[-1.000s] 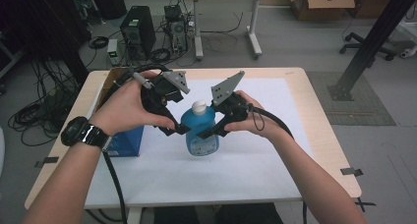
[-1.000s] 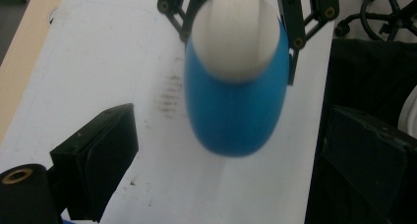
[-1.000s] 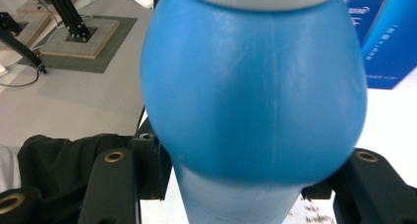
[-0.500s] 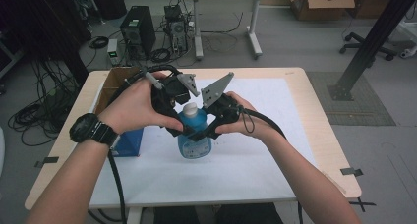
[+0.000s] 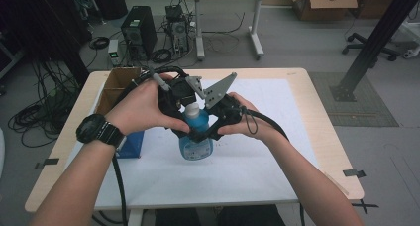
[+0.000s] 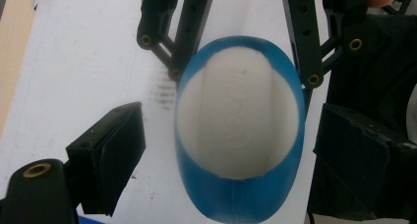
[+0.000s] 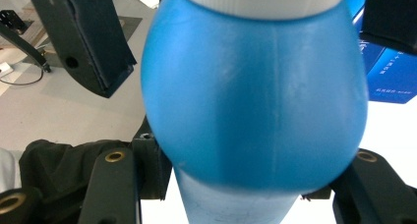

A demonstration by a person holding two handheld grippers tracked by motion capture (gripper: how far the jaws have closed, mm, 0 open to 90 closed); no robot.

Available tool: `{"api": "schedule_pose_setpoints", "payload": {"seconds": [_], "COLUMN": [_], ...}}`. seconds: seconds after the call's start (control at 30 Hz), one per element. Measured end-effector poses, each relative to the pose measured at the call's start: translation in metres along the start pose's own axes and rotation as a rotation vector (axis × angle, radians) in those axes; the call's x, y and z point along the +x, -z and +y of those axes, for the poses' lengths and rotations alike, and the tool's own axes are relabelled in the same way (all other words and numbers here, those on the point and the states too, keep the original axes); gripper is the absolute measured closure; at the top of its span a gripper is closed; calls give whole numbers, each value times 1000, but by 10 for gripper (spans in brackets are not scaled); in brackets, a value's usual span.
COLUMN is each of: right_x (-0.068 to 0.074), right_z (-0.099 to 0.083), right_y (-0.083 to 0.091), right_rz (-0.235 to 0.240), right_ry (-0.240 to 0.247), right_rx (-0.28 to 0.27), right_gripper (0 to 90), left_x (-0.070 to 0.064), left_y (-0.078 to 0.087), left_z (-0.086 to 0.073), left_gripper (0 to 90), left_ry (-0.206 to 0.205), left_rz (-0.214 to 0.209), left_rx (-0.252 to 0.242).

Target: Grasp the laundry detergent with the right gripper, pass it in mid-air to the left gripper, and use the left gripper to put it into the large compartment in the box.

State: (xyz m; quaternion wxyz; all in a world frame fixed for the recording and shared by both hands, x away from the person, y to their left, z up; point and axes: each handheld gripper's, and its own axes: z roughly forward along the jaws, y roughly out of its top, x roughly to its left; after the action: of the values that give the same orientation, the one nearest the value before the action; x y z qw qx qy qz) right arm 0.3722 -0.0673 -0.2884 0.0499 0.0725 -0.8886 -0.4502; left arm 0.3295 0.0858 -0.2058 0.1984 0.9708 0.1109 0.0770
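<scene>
Bottle [image 5: 196, 137], blue with a white cap [image 5: 191, 108], stands upright on the white sheet [image 5: 257, 156] near the middle of the table [image 5: 317, 92], its long axis vertical, so we meet it from two directions at once. Our left gripper [image 6: 221, 150] looks straight down onto the cap, its jaws spread to either side of it and touching nothing, so it is released. Our right gripper [image 7: 246, 194] comes in level from the side, low on the body beneath the bulging shoulder; its jaws flank the bottle closely, yet we cannot tell whether they actually clamp it. We judge the coming move turns on that vertical axis: the left gripper sits directly above the cap and is the nearer one to close on it, while the right steadies the body.
</scene>
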Motion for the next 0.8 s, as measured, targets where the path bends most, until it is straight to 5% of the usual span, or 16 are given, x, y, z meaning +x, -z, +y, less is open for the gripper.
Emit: {"api": "schedule_pose_setpoints", "payload": {"seconds": [0.8], "right_x": [1], "right_z": [-1], "right_y": [3], "right_rz": [-4], "right_ry": [-4], "right_rx": [-6], "right_gripper": [431], "left_x": [-2], "left_y": [-4], "left_z": [0], "left_gripper": [264], "left_ry": [-14], "left_rz": [2], "left_rx": [-30]}}
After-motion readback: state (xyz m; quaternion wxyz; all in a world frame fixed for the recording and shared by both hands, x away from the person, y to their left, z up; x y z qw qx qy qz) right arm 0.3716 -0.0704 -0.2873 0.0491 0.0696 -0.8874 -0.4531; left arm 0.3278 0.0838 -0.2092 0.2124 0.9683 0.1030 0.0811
